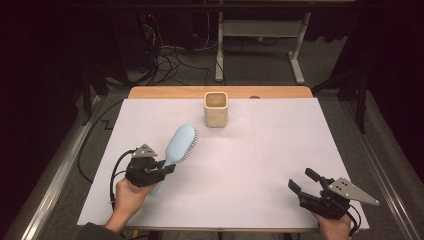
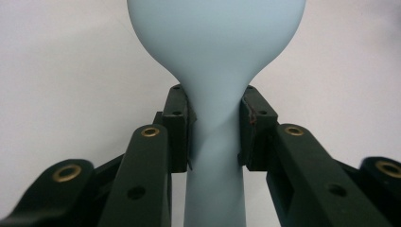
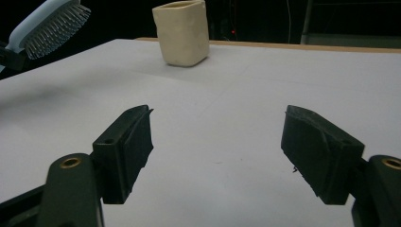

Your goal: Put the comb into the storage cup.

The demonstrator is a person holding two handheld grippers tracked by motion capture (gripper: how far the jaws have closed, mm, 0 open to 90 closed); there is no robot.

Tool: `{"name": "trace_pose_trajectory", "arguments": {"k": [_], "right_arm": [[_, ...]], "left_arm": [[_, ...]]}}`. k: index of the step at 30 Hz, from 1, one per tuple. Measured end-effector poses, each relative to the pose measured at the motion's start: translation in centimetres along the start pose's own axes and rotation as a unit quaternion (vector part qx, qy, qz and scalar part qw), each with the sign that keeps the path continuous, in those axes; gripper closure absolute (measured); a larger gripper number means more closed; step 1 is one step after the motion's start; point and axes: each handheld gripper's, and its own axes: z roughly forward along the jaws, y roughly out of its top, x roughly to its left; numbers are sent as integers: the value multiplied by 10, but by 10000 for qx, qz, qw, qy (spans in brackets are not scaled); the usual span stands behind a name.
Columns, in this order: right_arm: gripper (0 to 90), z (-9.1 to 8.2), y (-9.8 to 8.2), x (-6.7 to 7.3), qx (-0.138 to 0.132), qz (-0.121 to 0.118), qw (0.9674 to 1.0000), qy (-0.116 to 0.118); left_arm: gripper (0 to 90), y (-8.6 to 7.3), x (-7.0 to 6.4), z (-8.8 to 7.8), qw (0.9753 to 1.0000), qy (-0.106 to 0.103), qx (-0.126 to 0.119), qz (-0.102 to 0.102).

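Left gripper (image 1: 167, 169): clamped on the neck of the hairbrush (image 1: 179, 144), both pads pressing the narrow part where handle meets head; the left gripper view shows the pads tight against it on either side.

Left hand (image 1: 129, 194): comes in at the near left of the table, holding the gripper above the white sheet.

Hairbrush: pale blue and held off the surface. Its handle end points back toward the person, and the head reaches forward and to the right. The bristles face right and slightly down, as the right gripper view also shows (image 3: 49, 21).

Long axis: runs from the near left up toward the far middle, so the head already aims roughly at the cup (image 1: 216, 109).

Cup: cream, square-mouthed and upright, open end up, standing near the far edge of the table (image 1: 280, 150). It is well apart from the brush head, ahead of it and somewhat to the right.

Coming move, as a judgement: the brush looks bound for the cup. It would have to travel forward and right, then tip toward upright so that one end enters the mouth.

Nearer hand: the left, which already carries the brush.

Right gripper (image 1: 303, 181): jaws wide apart with nothing between them, at the near right corner, well apart from both brush and cup.
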Motion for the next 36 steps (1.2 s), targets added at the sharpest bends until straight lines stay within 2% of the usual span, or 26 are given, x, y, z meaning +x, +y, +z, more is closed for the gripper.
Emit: {"name": "trace_pose_trajectory", "arguments": {"k": [6, 17, 22, 31, 34, 36], "right_arm": [[261, 11, 2, 9, -7, -11, 9999, 151], [261, 19, 6, 21, -37, -10, 9994, 346], [251, 23, 8, 26, -116, 31, 9990, 430], [247, 31, 9, 34, -102, -4, 9980, 619], [245, 34, 9, 37, -88, 5, 9977, 672], [244, 36, 10, 39, -59, 10, 9972, 739]], "left_arm": [[690, -5, -3, 0, 9999, -80, -77, -42], [690, -6, -10, 1, 9998, -145, -123, 28], [690, -6, -14, 3, 9997, -180, -130, 75], [690, -6, -21, 6, 9995, -245, -125, 155], [690, -6, -24, 8, 9994, -214, -124, 228], [690, -5, -27, 10, 9992, -264, -133, 266]]}}
